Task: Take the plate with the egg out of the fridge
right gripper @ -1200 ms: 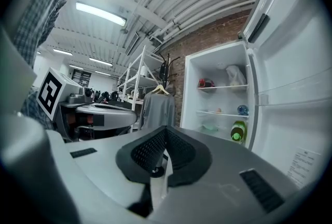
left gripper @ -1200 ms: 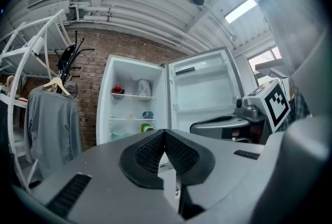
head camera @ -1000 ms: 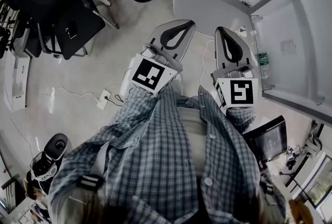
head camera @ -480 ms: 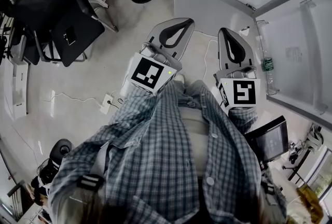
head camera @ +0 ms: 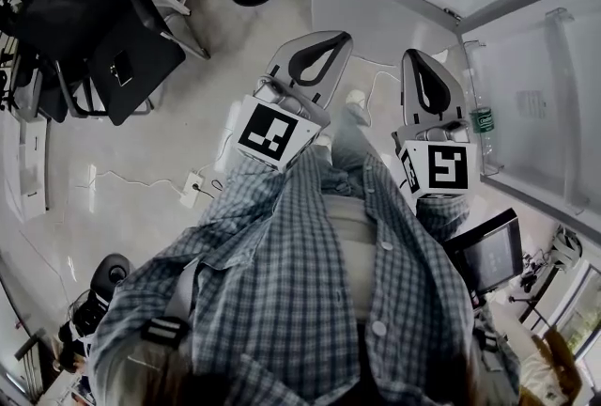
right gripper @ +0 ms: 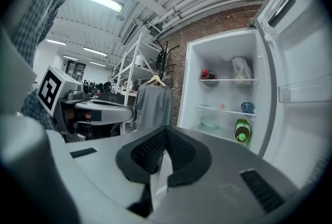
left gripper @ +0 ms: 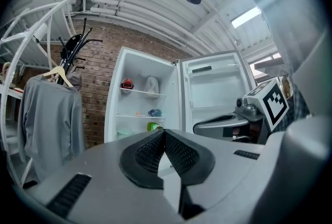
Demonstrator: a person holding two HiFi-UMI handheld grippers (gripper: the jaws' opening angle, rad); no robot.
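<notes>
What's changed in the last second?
The person's foot has come forward between the grippers, a step toward the open fridge. The left gripper and right gripper stay shut and empty, side by side; nothing taken hold of.

Glossy floor (head camera: 188,122), rough brick wall (left gripper: 96,93), smooth fridge lining (left gripper: 137,103), probably plastic

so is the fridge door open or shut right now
Open. The fridge door is swung wide, and the shelves and a green bottle inside show in both gripper views.
</notes>
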